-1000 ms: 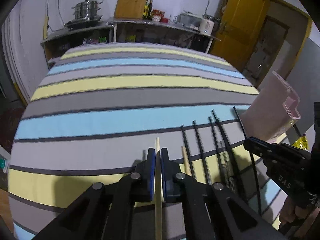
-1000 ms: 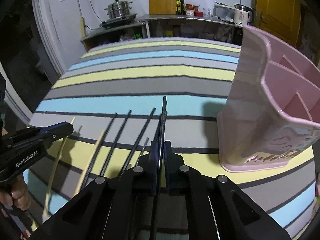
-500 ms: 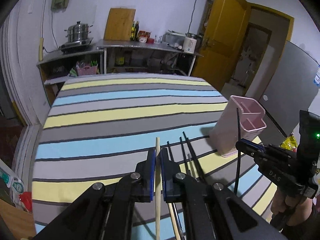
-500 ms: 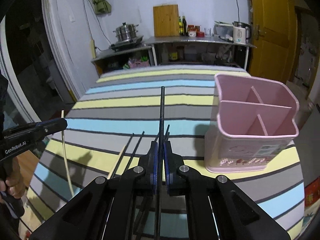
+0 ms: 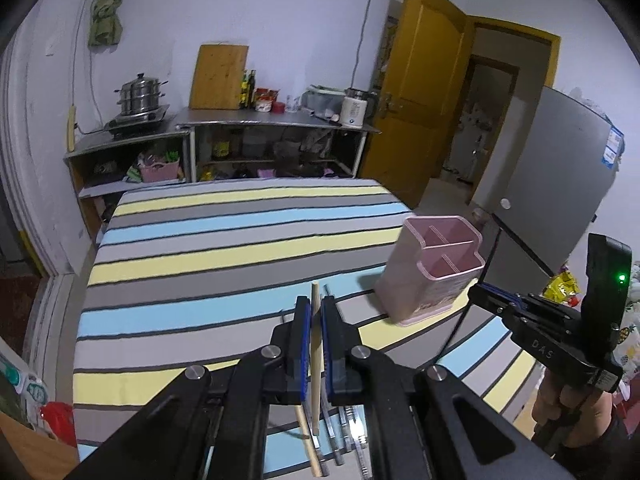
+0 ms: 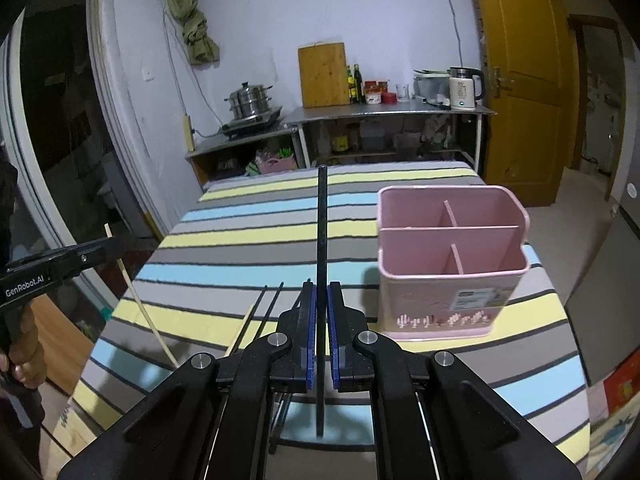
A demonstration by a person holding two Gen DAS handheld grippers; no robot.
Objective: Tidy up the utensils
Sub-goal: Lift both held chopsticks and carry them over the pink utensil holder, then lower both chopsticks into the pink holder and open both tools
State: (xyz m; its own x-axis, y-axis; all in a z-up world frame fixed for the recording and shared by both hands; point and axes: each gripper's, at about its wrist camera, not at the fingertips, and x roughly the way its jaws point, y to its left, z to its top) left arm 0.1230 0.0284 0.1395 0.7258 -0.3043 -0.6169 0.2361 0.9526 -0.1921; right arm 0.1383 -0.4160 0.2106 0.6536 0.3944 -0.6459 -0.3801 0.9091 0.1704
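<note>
My left gripper (image 5: 315,303) is shut on a pale wooden chopstick (image 5: 315,344), held well above the striped tablecloth (image 5: 220,240). My right gripper (image 6: 321,289) is shut on a black chopstick (image 6: 321,220) that points up and away. The pink divided utensil holder (image 6: 452,280) stands upright on the table, ahead and right of the right gripper. In the left wrist view the holder (image 5: 436,268) stands to the right, with the right gripper (image 5: 482,290) beside it. The left gripper (image 6: 116,245) shows at the left edge of the right wrist view. Several chopsticks (image 6: 262,314) still lie on the cloth.
Behind the table's far edge runs a metal counter (image 6: 384,110) with a steamer pot (image 6: 250,102), a cutting board (image 6: 322,74) and a kettle (image 6: 464,88). A yellow door (image 5: 424,92) and a grey fridge (image 5: 560,184) stand to the right. A hand (image 5: 568,404) holds the right gripper.
Both grippers have risen from the table, each lifting its chopstick off the cloth. The pink holder now appears smaller and from above, and more of the room shows.
</note>
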